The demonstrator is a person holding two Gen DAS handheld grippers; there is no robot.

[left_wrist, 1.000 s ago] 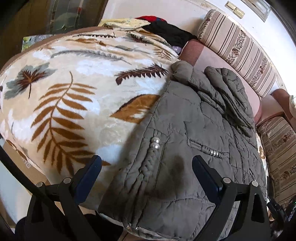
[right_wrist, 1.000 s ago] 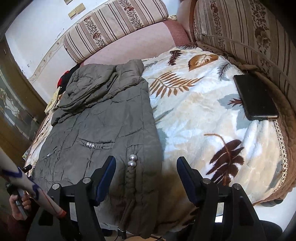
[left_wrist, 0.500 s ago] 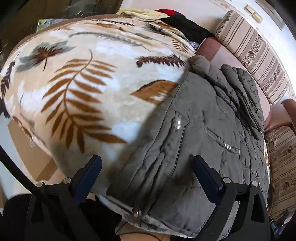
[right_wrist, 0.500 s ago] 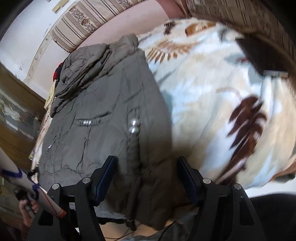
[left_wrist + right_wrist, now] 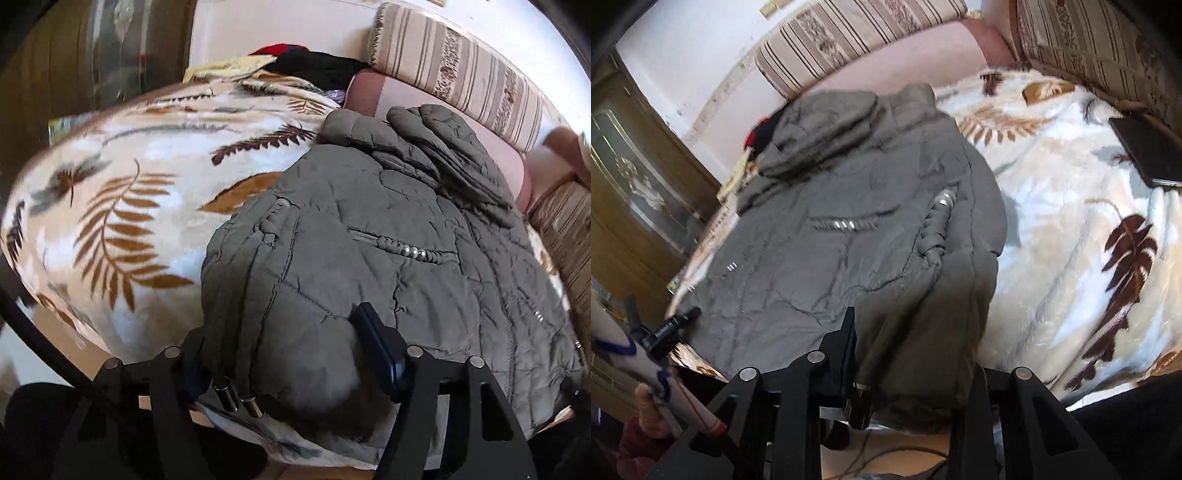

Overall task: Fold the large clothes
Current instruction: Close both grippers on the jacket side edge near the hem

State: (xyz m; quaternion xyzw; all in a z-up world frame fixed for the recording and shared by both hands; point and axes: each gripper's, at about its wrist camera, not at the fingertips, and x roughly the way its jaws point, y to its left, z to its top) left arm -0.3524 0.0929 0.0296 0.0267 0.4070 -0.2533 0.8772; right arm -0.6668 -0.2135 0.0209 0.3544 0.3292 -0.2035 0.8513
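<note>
On a leaf-print blanket point(image 5: 122, 177) spread over a striped sofa point(image 5: 458, 70), a grey quilted jacket point(image 5: 369, 236) lies flat, its hem at the near edge. Both tongs have just been closing on that hem: the left gripper point(image 5: 280, 362) pinches a bunched fold at the jacket's left corner, while the right gripper point(image 5: 912, 354) clamps the right corner. A dark phone point(image 5: 1145, 151) rests far right.
</note>
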